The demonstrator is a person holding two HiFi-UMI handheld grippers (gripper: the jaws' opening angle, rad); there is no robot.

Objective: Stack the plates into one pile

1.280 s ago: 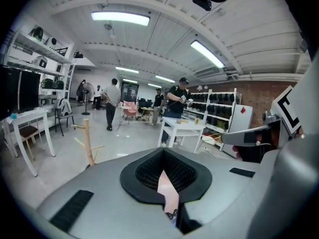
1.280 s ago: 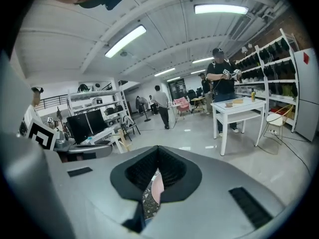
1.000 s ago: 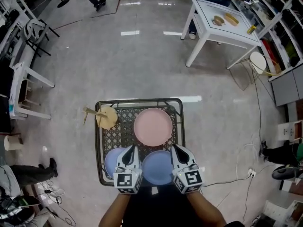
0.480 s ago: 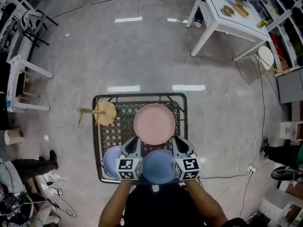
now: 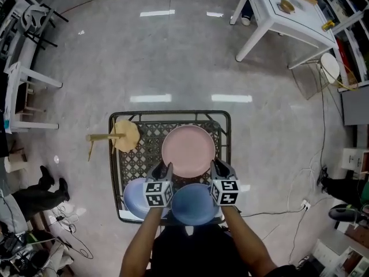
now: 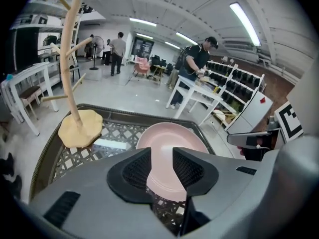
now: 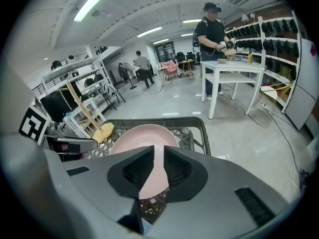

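Left gripper (image 5: 162,168): lowered toward pink plate (image 5: 188,149); jaws just opened, nothing gripped between them.
Right gripper (image 5: 222,167): lowered likewise, brought near plate's rim.

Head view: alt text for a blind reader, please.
From above, a person holds the left gripper and right gripper over a black metal lattice table bearing a round pink plate and, nearer the person, two round blue plates. The left jaws have just been opening, empty. A wooden peg stand sits at its far left corner.
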